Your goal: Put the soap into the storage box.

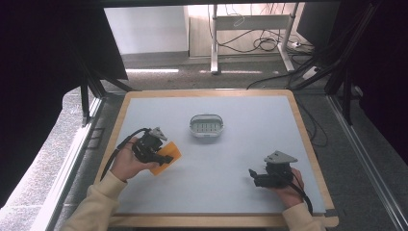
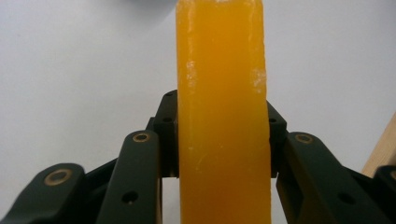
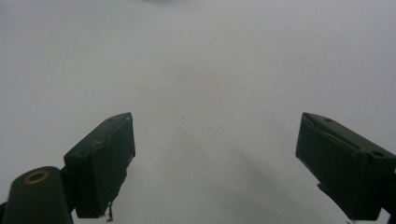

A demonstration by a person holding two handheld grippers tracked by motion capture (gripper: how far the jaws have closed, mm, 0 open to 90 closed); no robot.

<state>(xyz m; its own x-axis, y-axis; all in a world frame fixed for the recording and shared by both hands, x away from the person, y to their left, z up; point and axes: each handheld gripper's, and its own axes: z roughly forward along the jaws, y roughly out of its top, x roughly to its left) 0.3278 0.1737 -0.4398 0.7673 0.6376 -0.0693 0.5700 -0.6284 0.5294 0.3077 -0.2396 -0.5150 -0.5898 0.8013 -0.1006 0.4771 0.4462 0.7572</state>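
I see the left gripper [image 1: 166, 158] clamped on an orange soap bar [image 2: 223, 116] at the table's [image 1: 240, 159] left side. Right gripper [image 3: 215, 163] jaws spread wide, holding nothing. White soap dish [image 1: 207, 125] sits mid-table, apart from both.

Grey-topped table [image 1: 250, 144], wood-edged; beyond it floor cables [image 1: 260, 43], metal desk legs [image 1: 214, 38].

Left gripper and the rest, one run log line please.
left gripper: shut on orange block | right gripper: open | grey dish: mid-table, untouched
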